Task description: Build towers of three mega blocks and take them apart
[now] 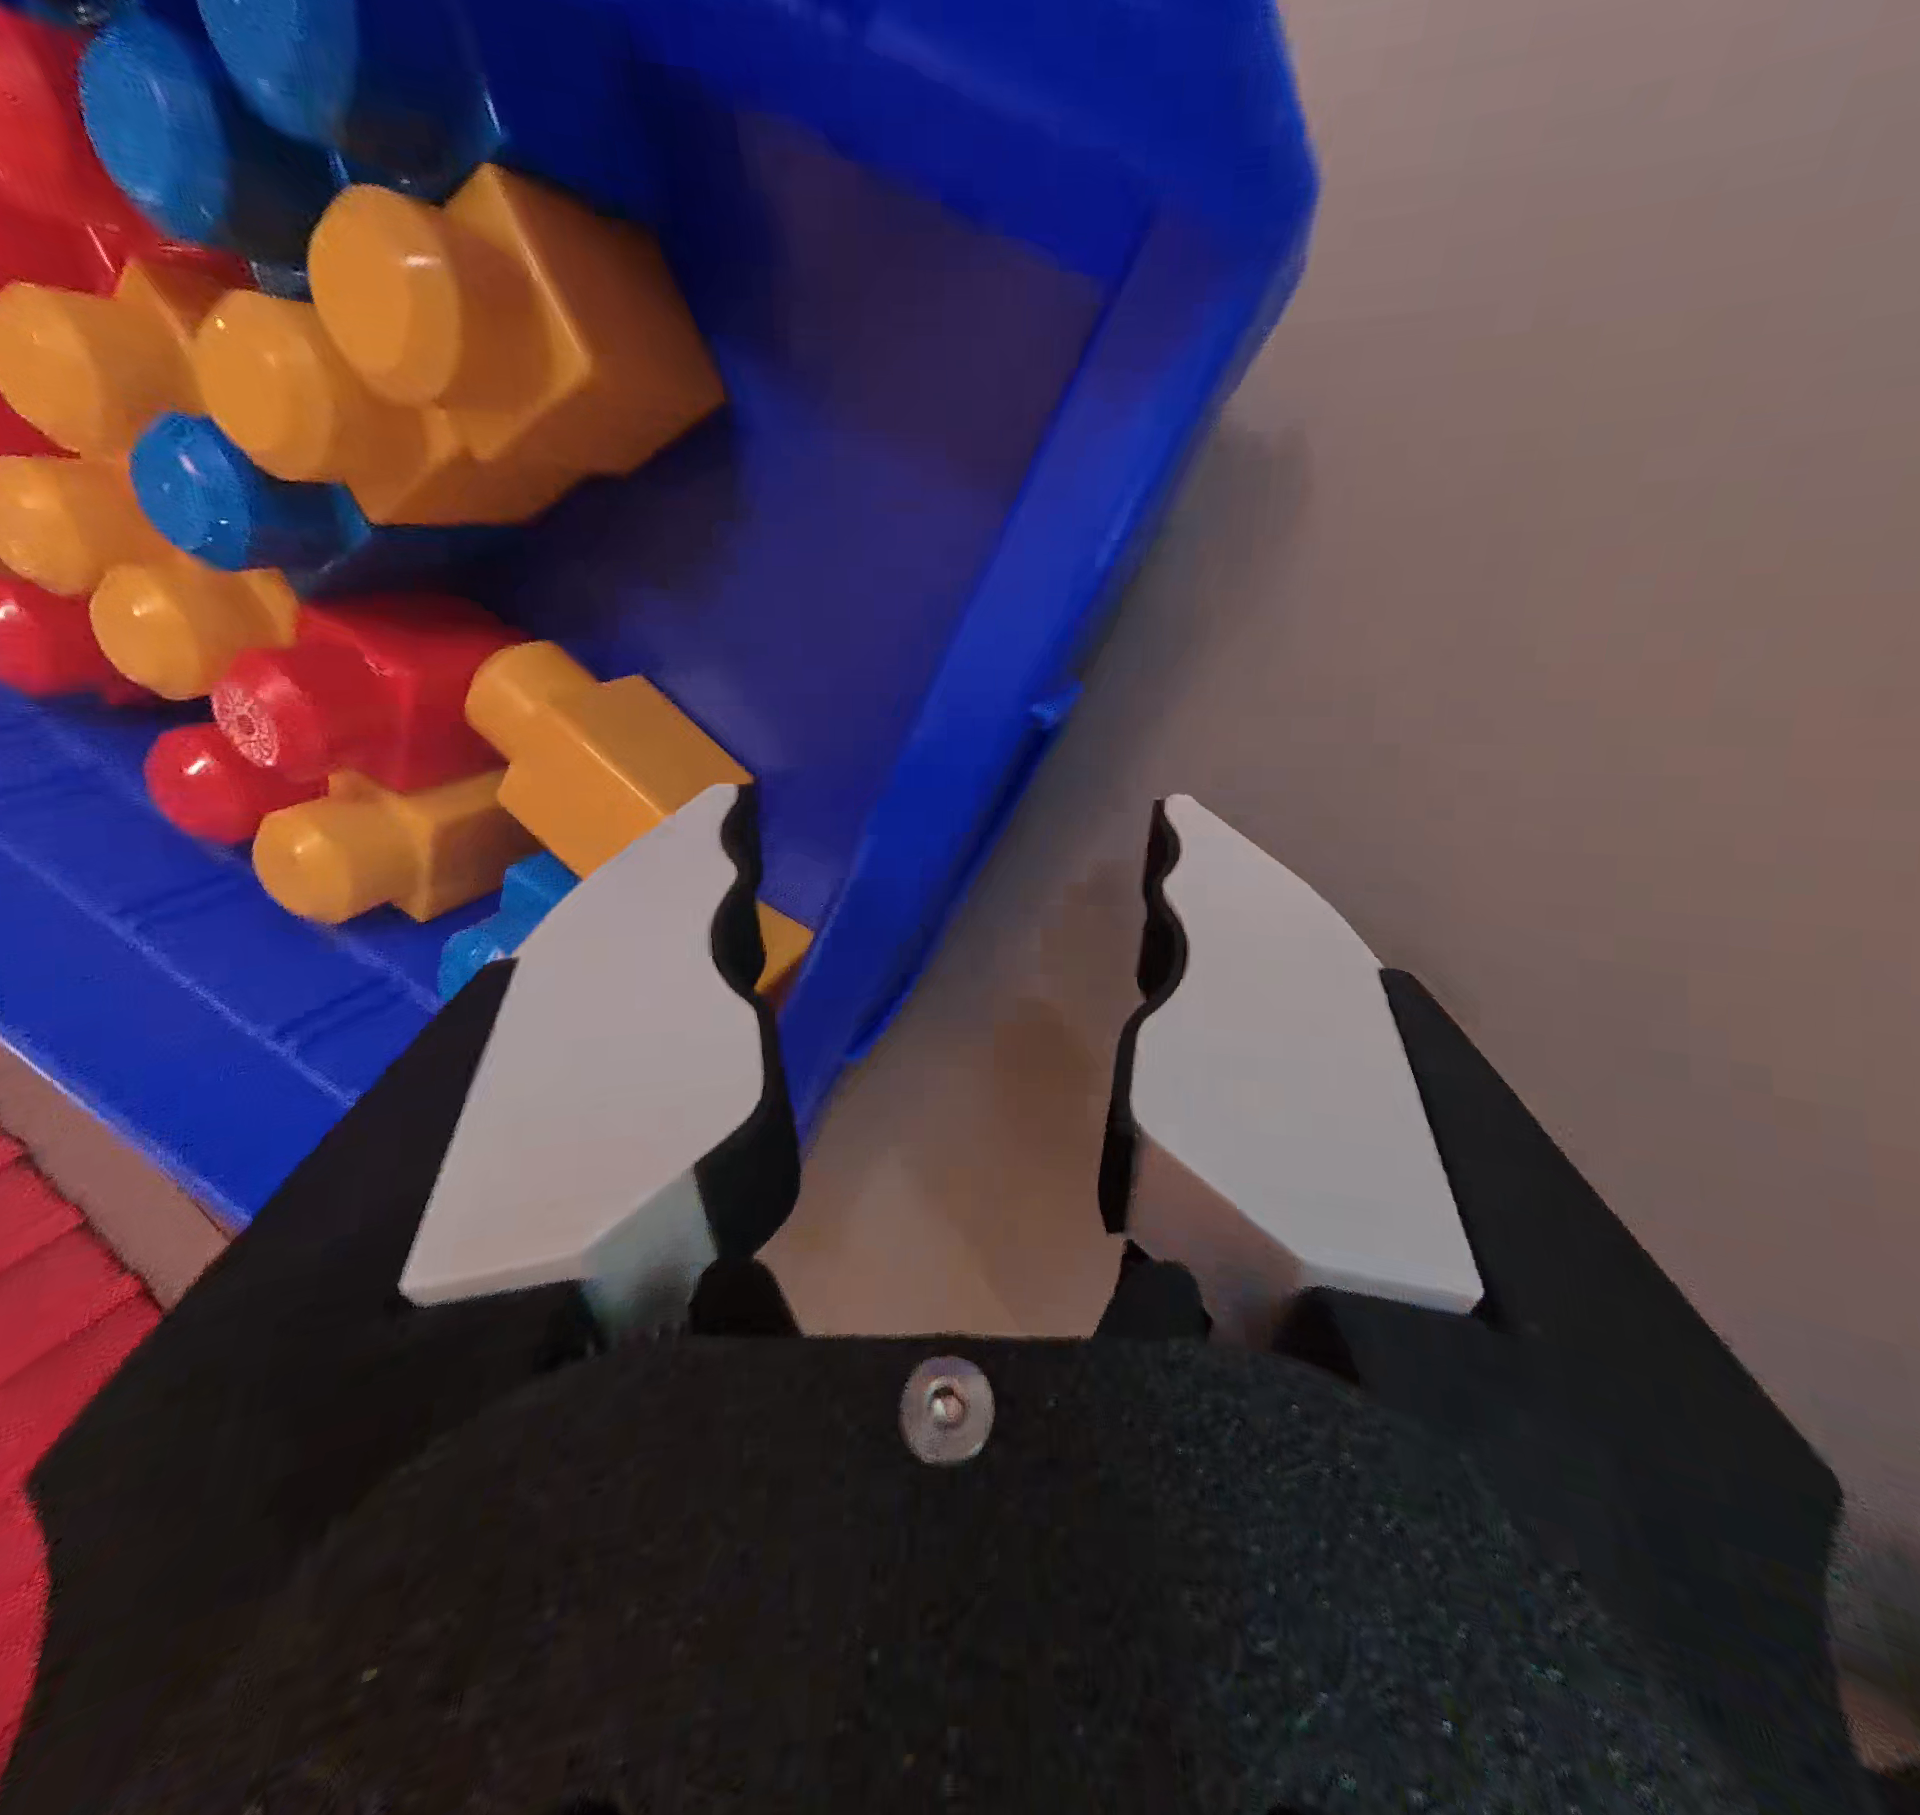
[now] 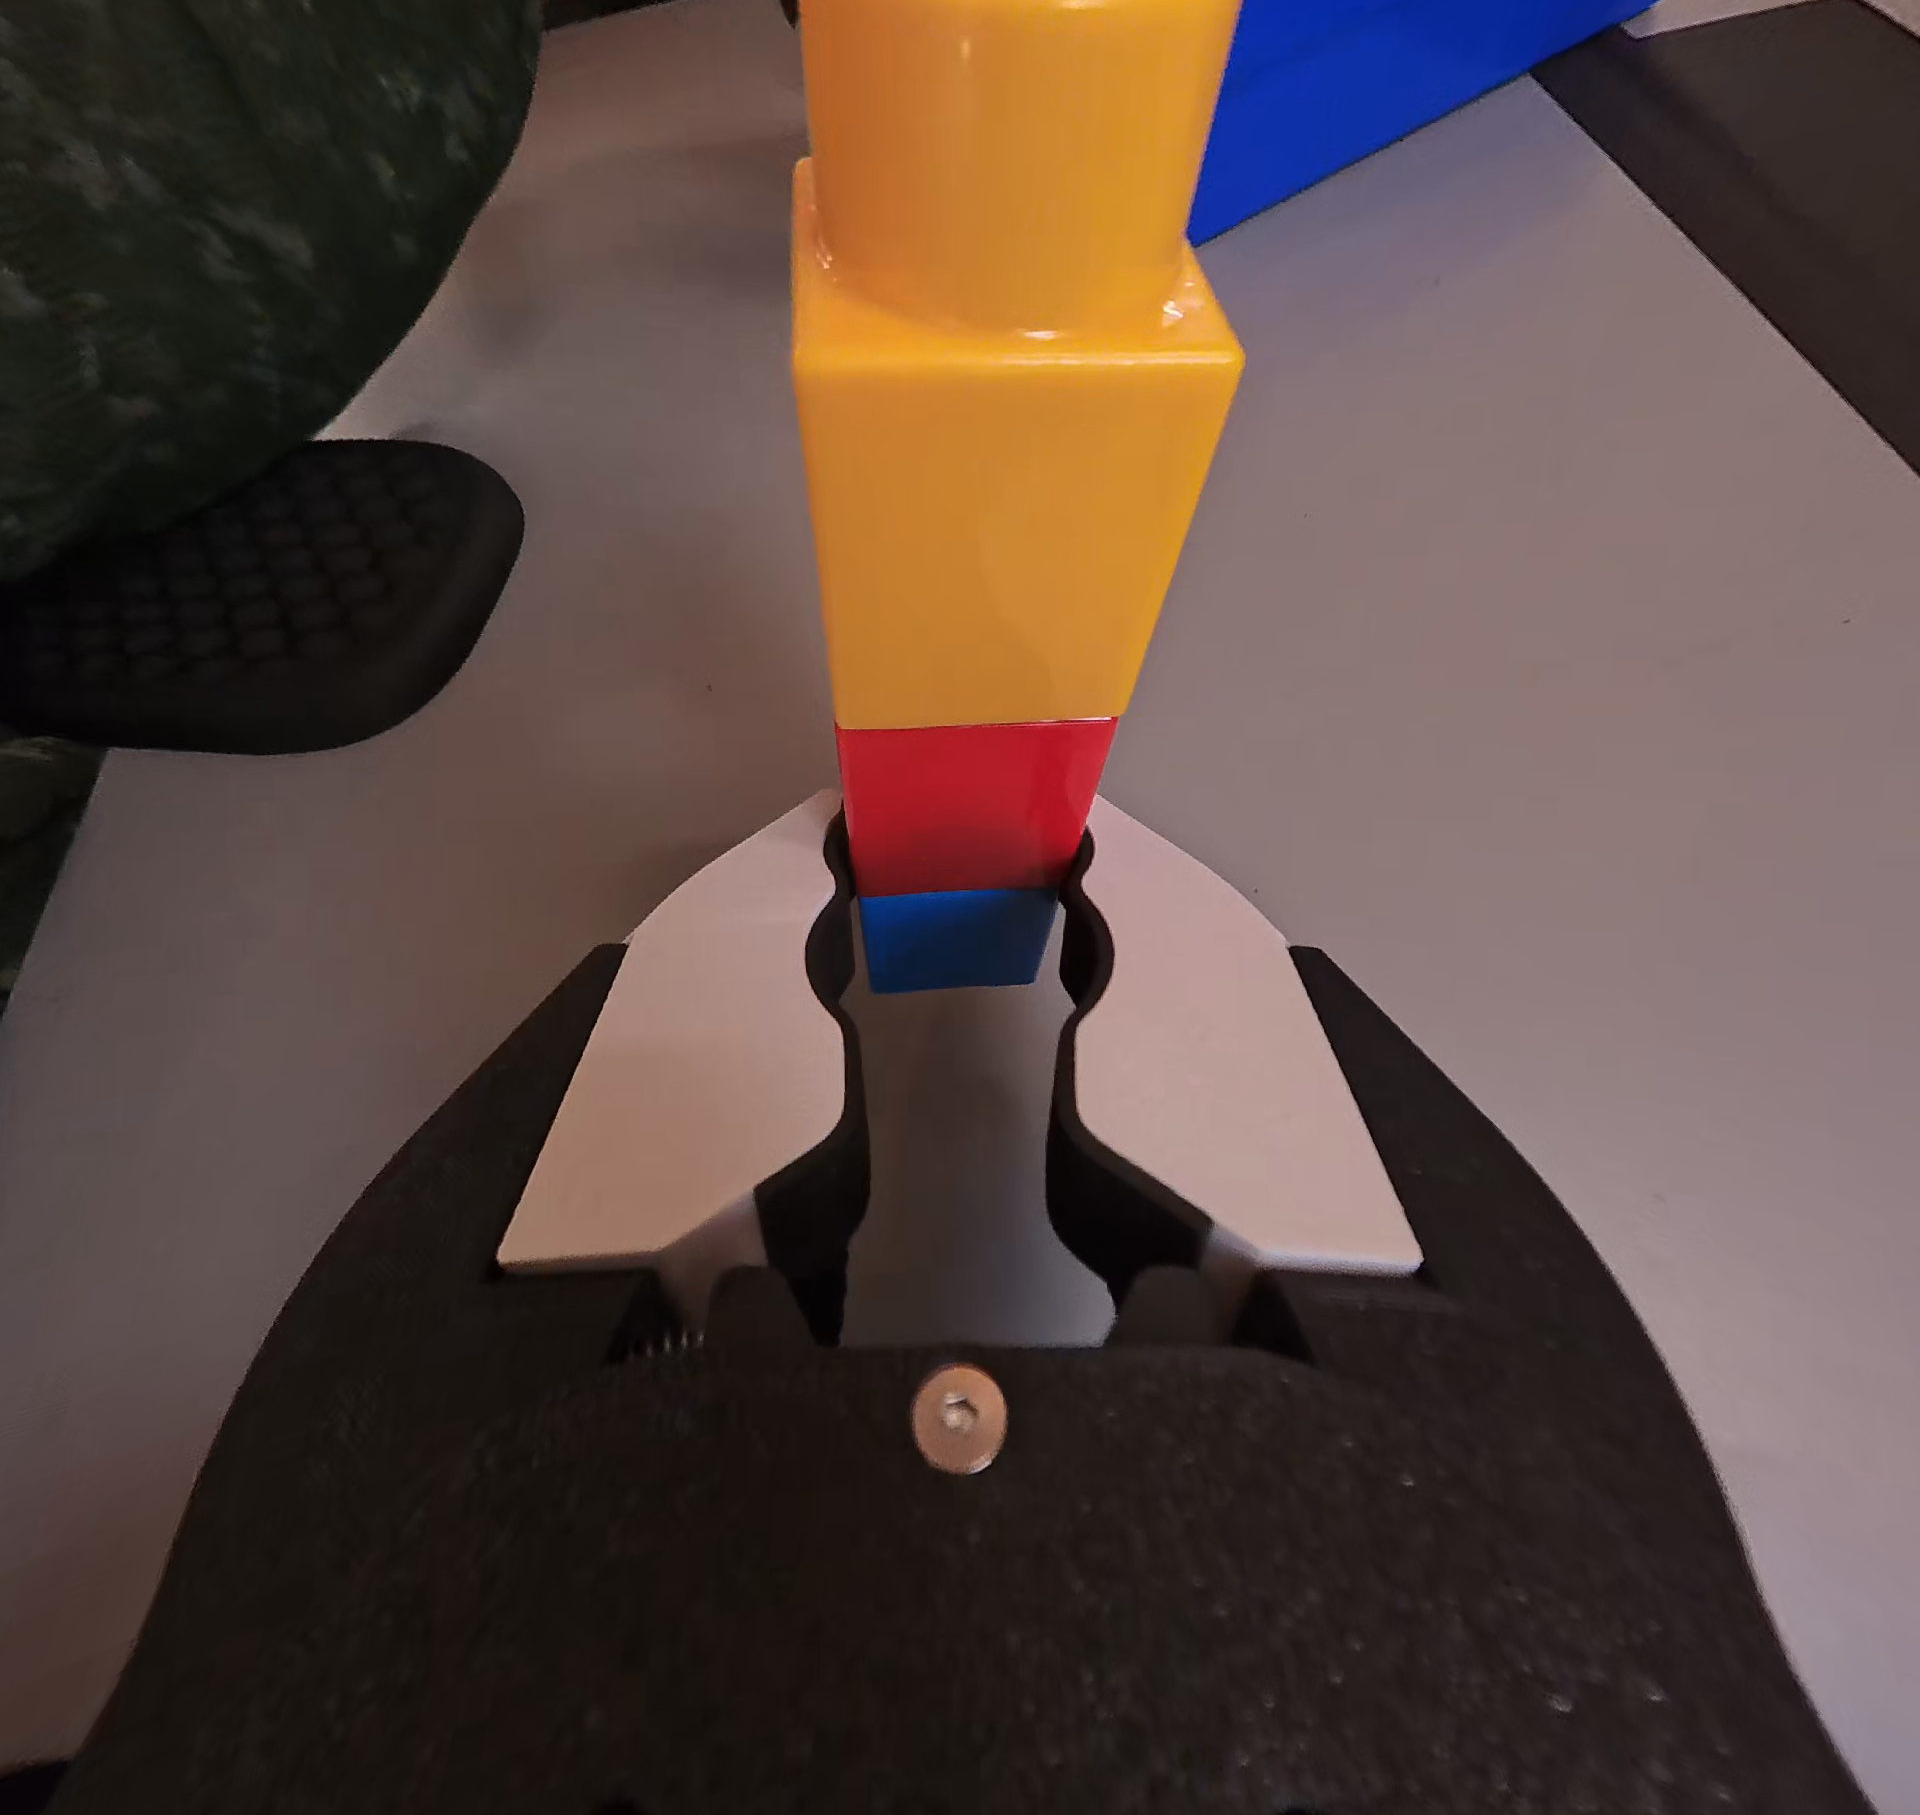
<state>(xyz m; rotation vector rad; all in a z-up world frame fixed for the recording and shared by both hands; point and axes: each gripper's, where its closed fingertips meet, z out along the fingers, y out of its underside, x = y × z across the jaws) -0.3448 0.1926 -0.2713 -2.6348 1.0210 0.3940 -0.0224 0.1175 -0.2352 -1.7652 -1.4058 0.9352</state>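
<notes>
My right hand-held gripper (image 2: pixel 961 866) holds the tower (image 2: pixel 997 539) at its red block (image 2: pixel 966 799), long axis pointing away; the left hand-held gripper (image 1: pixel 951 835) is wide, empty, beside the bin (image 1: pixel 935 539).

Tower of three mega blocks (image 2: pixel 997 560) stands upright on the grey table, stacked flush. Bottom: blue block (image 2: pixel 951 937), only a short square face showing. Middle: red block (image 2: pixel 971 797), seated directly on the blue. Top: yellow block (image 2: pixel 1013 518), glossy, its round stud uppermost and running out of the frame's top edge.

Loose blocks lie jumbled in the blue bin (image 1: pixel 1039 477), most tipped on their sides with studs pointing different ways. A yellow pair (image 1: pixel 457 352) lies near the bin's middle, blue blocks (image 1: pixel 208 82) behind it, a red block (image 1: pixel 364 685) lower down, and another yellow block (image 1: pixel 592 747) against the bin's near wall.
</notes>
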